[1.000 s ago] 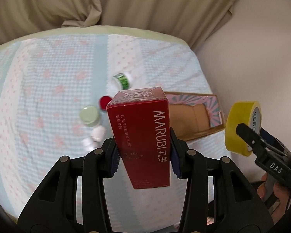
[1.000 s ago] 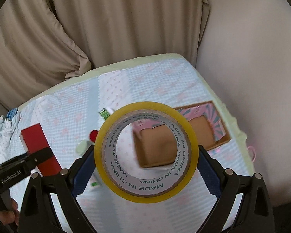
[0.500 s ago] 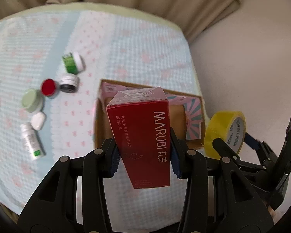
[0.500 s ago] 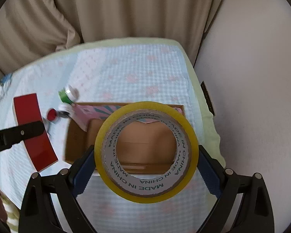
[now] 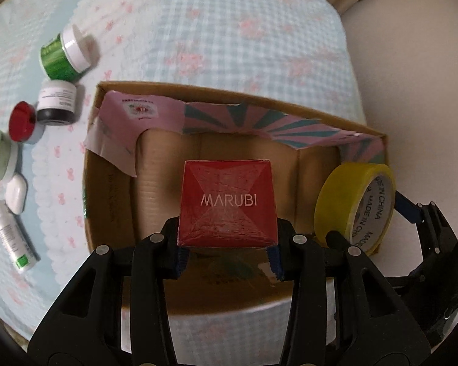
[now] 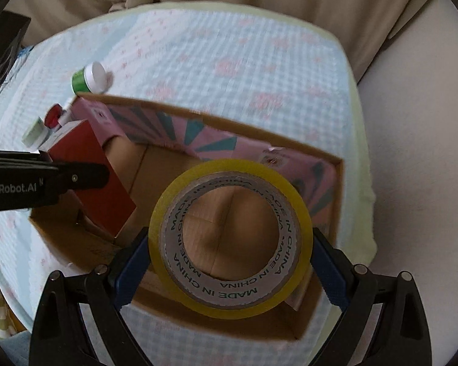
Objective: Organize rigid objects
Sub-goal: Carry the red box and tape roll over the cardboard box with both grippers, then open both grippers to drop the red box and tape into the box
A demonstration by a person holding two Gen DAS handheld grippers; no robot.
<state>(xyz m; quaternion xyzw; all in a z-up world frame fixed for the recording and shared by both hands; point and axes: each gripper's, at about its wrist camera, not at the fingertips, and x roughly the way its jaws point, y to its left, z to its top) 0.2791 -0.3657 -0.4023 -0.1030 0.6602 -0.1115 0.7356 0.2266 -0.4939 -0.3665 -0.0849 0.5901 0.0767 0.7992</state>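
My left gripper [image 5: 227,251] is shut on a red MARUBI box [image 5: 227,202] and holds it upright inside the open cardboard box [image 5: 244,90], over its middle. My right gripper [image 6: 229,259] is shut on a yellow tape roll [image 6: 230,265] and holds it over the right part of the cardboard box [image 6: 337,189]. The tape roll [image 5: 355,204] shows at the right in the left wrist view, and the red box [image 6: 91,180] at the left in the right wrist view. The box's bottom under the red box is hidden.
Left of the cardboard box lie a green jar [image 5: 65,53], a black-and-white jar [image 5: 56,102], a red-lidded jar [image 5: 23,120], a pale green jar [image 5: 0,155], a white case [image 5: 16,193] and a white bottle [image 5: 13,238]. The bed edge and curtain lie beyond.
Both grippers moved forward and down over the cardboard box. The red box tipped so its top end faces the left camera and now sits inside the box. The tape roll is lower over the box.
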